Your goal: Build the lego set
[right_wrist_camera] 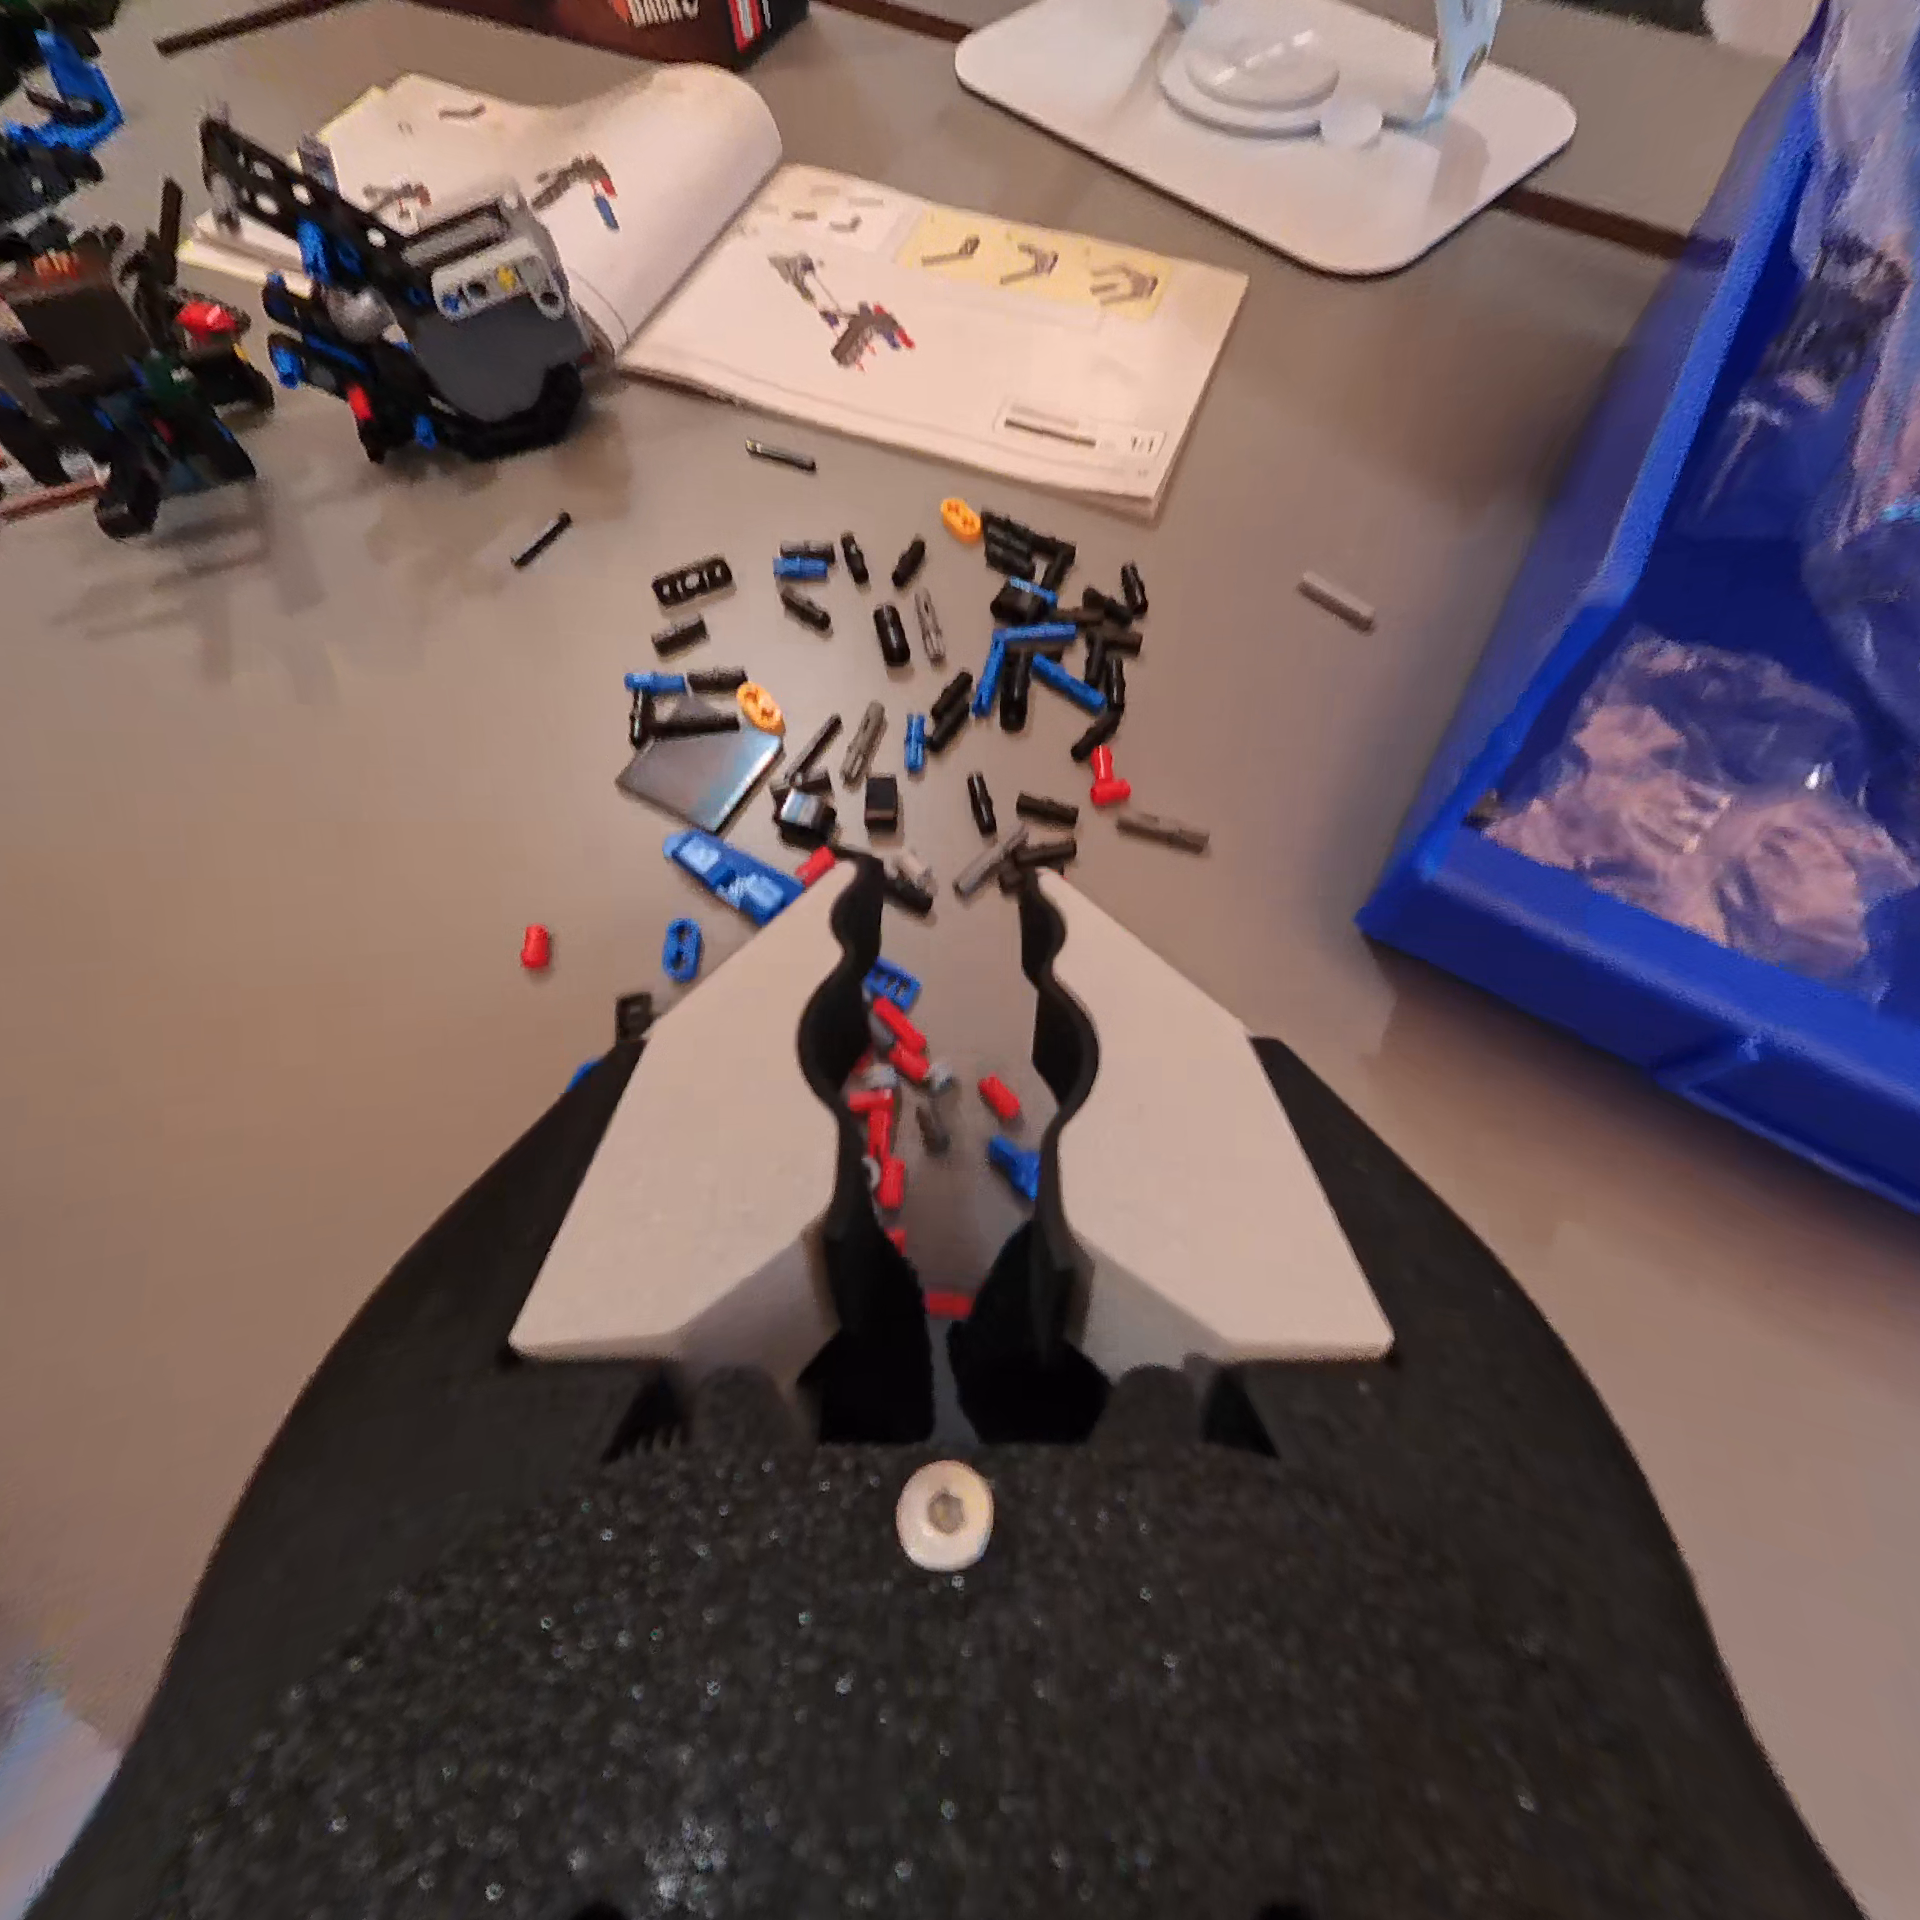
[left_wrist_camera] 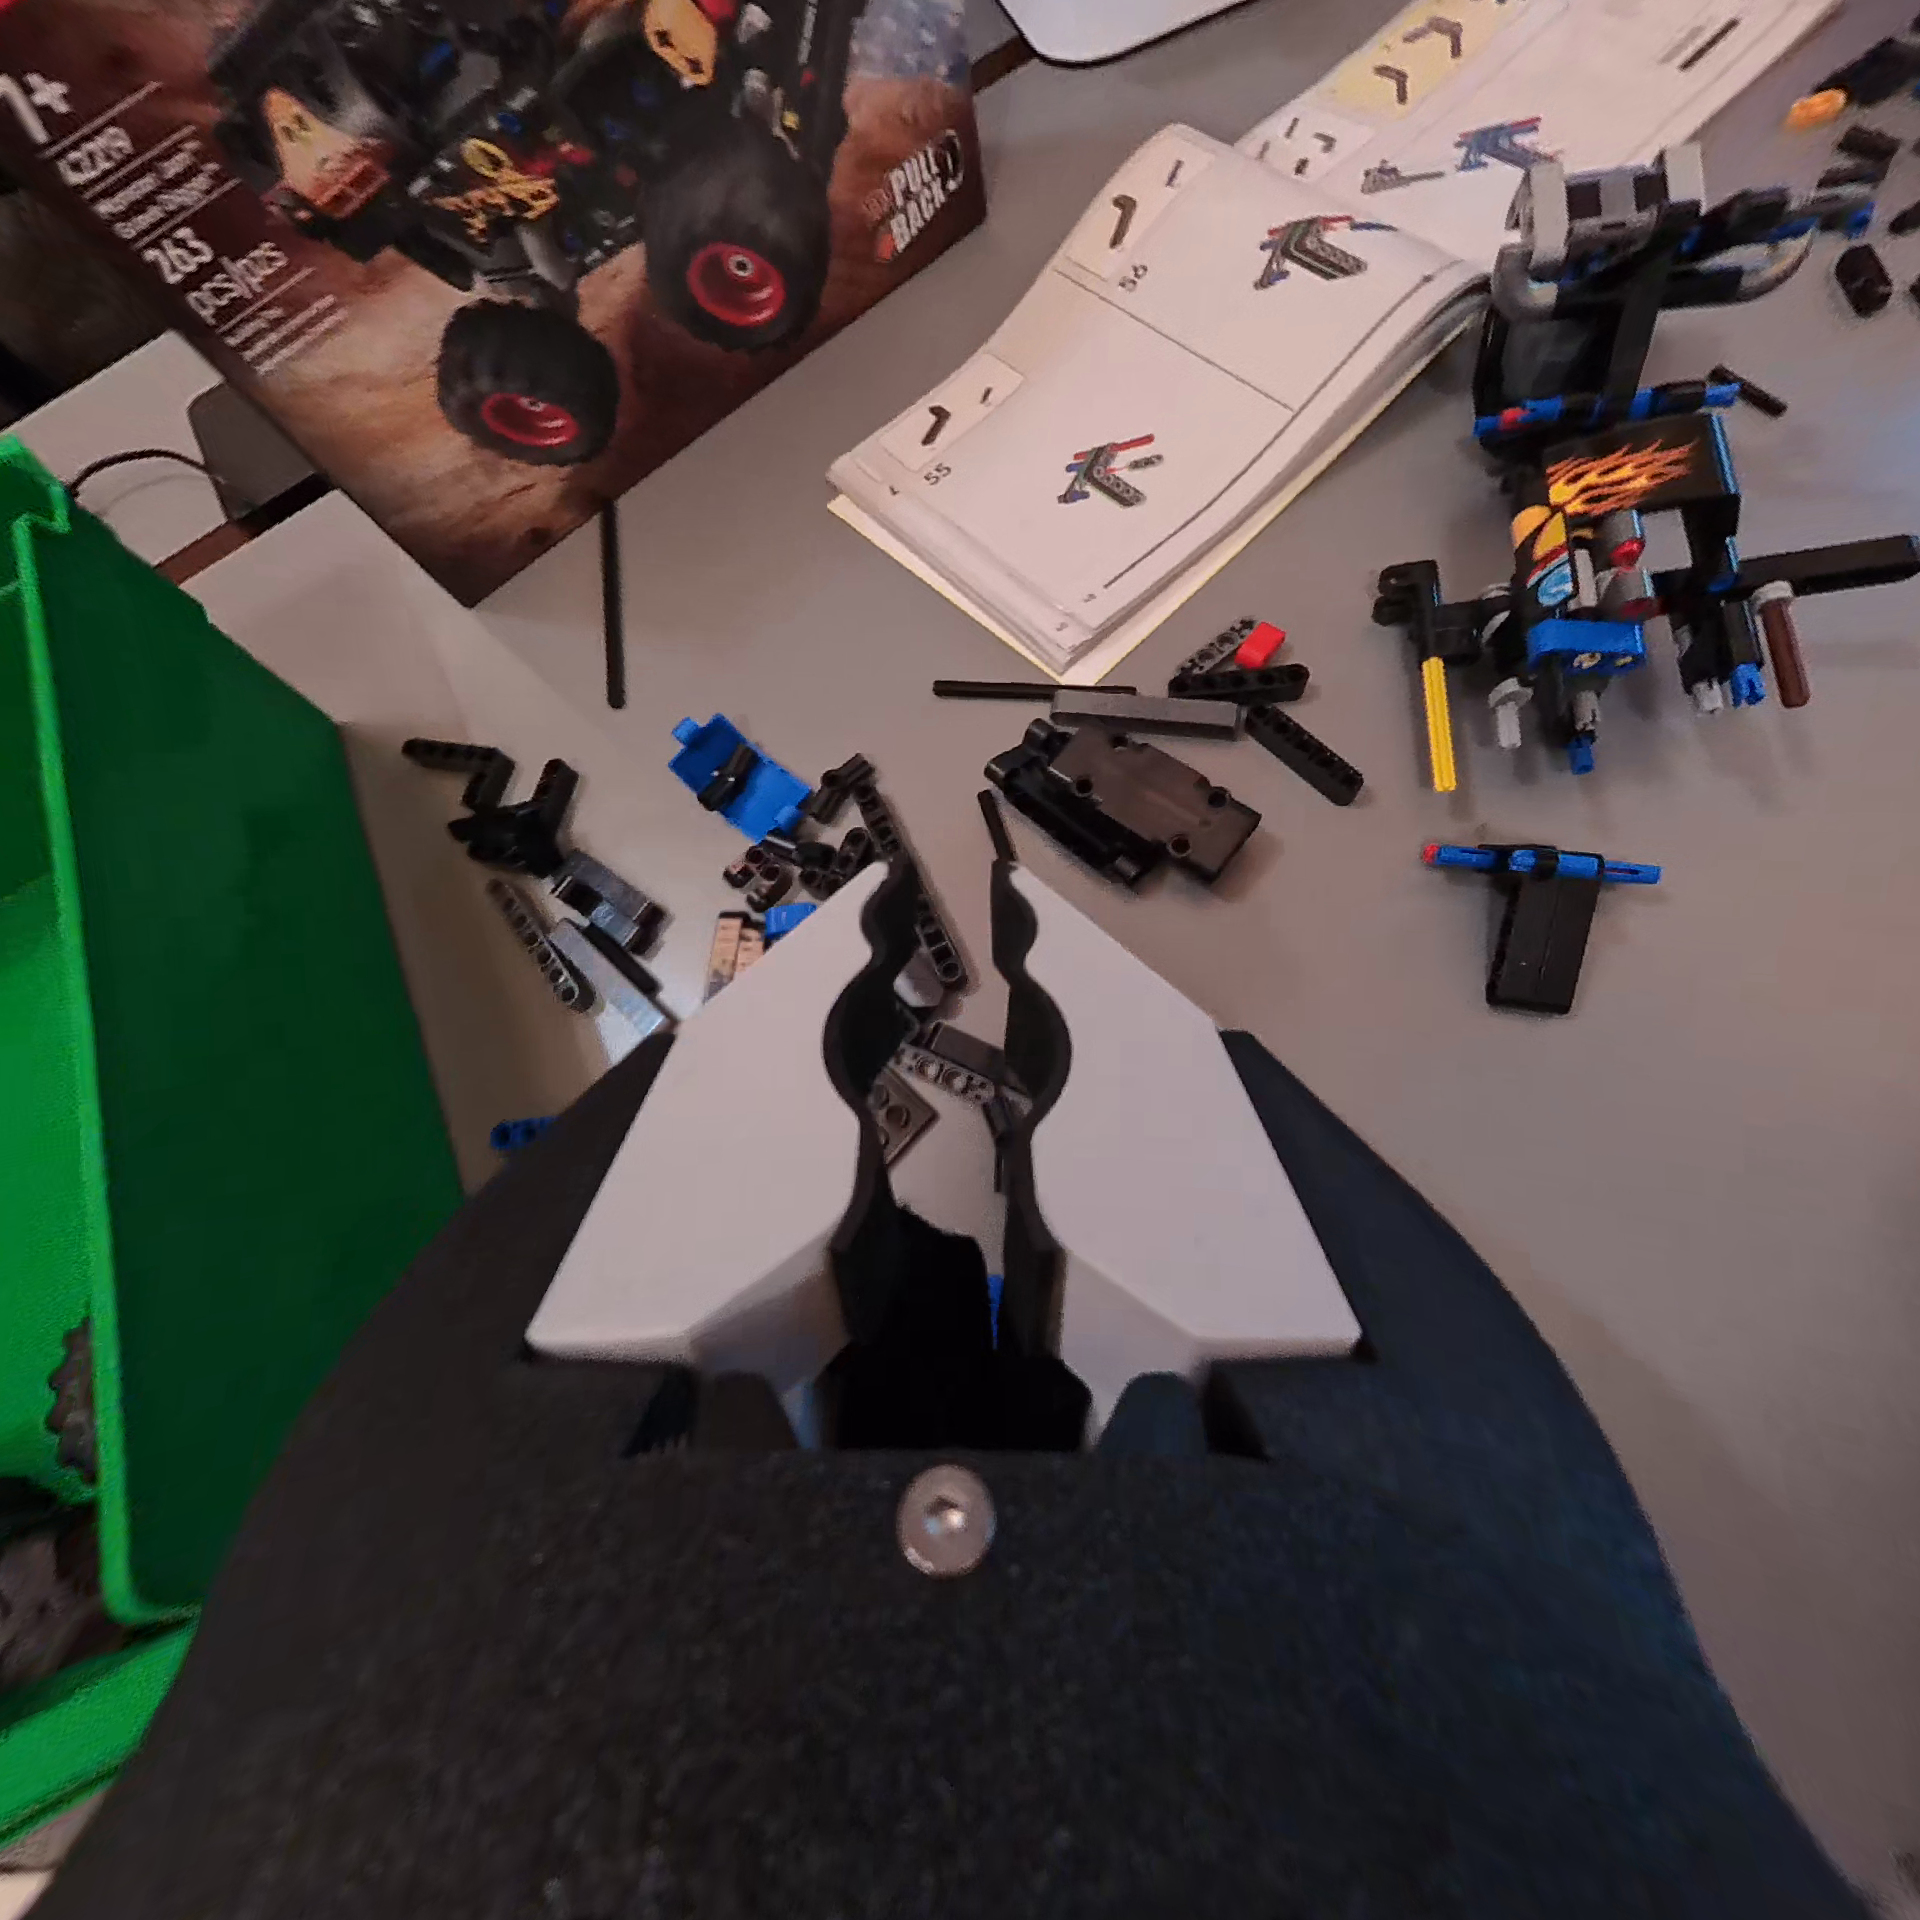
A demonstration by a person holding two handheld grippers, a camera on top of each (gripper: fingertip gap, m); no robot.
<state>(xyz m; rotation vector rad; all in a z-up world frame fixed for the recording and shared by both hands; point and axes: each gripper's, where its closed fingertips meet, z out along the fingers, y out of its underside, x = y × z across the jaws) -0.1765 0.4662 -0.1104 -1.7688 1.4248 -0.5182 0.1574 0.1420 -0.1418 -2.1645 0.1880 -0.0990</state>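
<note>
One view only: green bin (left_wrist_camera: 208, 1039) left, blue bin (right_wrist_camera: 1683, 727) right.

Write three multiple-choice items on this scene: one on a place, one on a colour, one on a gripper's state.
1. In the left wrist view, the instruction booklet lies where relative to the partly built truck?
A. Left of it
B. Right of it
C. On top of it

2. What colour is the bin in the right wrist view?
A. Green
B. Blue
C. Red

3. The right gripper is:
A. Shut on a pin
B. Open, holding nothing
C. Shut on the booklet

Answers: 1 A, the pages sit left of the truck; 2 B, its walls are blue; 3 B, table and loose pieces show between its fingers.
</note>
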